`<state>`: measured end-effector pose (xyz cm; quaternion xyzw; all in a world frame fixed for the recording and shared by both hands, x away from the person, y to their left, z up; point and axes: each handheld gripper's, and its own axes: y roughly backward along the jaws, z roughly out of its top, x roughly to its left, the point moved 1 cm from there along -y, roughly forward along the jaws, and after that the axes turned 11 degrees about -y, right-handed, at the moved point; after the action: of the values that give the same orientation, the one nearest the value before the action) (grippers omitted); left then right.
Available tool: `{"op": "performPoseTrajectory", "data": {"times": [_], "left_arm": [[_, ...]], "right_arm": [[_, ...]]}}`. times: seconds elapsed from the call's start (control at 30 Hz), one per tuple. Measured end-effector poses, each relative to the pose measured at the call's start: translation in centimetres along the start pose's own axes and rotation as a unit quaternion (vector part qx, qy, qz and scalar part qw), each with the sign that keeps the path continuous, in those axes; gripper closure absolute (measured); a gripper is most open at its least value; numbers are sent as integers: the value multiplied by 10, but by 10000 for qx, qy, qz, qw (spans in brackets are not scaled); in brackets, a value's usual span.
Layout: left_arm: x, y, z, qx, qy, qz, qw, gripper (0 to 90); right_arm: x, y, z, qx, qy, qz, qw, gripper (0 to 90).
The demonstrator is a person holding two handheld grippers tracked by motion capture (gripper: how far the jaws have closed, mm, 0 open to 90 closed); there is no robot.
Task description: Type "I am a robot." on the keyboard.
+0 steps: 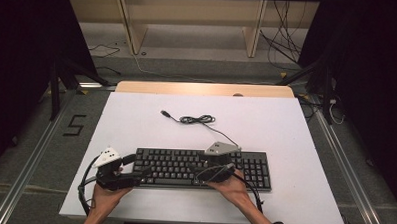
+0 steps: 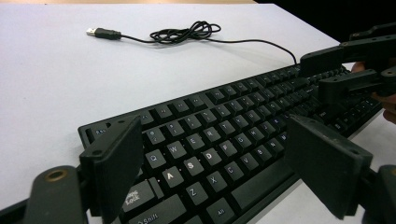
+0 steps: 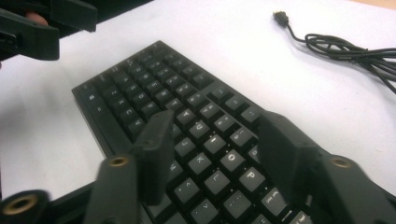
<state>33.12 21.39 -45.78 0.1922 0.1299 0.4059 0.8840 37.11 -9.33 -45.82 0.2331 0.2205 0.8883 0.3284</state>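
A black keyboard point(image 1: 203, 168) lies flat near the front of the white table point(image 1: 286, 130); its coiled cable point(image 1: 196, 120) ends in a loose USB plug point(image 1: 164, 112) farther back. My left gripper point(image 1: 140, 174) is at the keyboard's left end, open, jaws to either side of the lower-left keys point(image 2: 187, 172) in the left gripper view. My right gripper point(image 1: 200, 171) is over the keyboard's middle, open, with the letter keys point(image 3: 215, 144) showing between its jaws. Neither gripper has anything clamped. The right gripper point(image 2: 345, 70) also appears far off in the left gripper view.
White table surface surrounds the keyboard on all sides. The cable point(image 2: 187, 33) and plug point(image 2: 100, 32) rest behind the keyboard. A wooden strip point(image 1: 205, 88) borders the table's far edge. Dark floor, metal rails and loose wires lie beyond.
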Motion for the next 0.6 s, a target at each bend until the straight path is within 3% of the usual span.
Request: {"op": "performPoseTrajectory", "data": {"times": [0.6], "left_arm": [[8,3,-1,27,114,152,9998,225]], "right_arm": [[5,8,2,-267,-32,95,9996,320]]}}
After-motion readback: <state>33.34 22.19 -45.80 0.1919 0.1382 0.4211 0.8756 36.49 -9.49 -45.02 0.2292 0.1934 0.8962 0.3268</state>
